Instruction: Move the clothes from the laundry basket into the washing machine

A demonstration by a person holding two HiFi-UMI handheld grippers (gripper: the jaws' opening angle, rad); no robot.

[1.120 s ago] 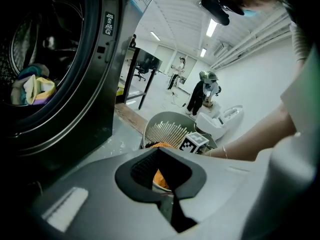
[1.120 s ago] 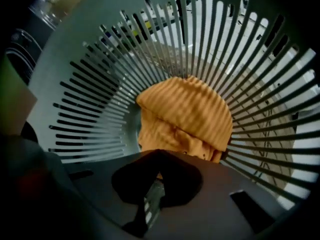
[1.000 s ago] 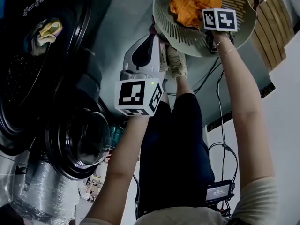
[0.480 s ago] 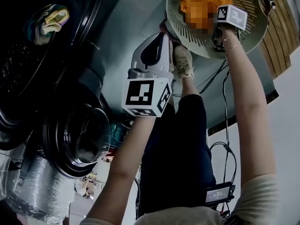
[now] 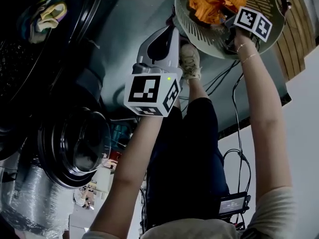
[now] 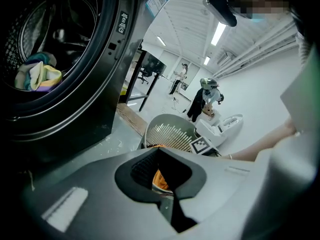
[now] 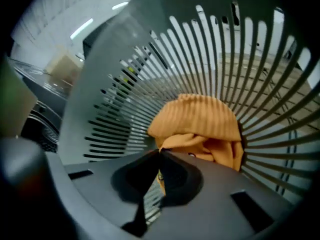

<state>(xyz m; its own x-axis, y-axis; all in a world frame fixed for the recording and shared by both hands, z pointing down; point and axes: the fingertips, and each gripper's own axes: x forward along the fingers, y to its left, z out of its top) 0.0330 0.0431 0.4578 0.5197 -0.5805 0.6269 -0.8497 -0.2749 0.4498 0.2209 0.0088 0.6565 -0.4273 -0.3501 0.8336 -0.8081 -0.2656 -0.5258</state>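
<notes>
The fingers (image 7: pixel 182 176) of our right gripper (image 7: pixel 160 153) have just been closing. They now look pinched on a fold at the near, lower edge of the orange ribbed garment (image 7: pixel 200 119), with a sliver of orange showing in the slot behind the tips.

It's soft, floppy knit and surely light, so we reckon it'll sag and trail instead of coming up in one piece. A thin edge like this could slip out, so honestly a fatter bunch from the middle of the heap seems safer.

The rest of it is heaped just past the tips, against the slatted wall of the laundry basket (image 7: pixel 125 84).

Our left gripper (image 6: pixel 159 151) is clenched on nothing, well apart from the basket and next to the open washing machine (image 6: pixel 100 84). A pale bundle of clothes (image 6: pixel 37 76) already lies in its drum.
</notes>
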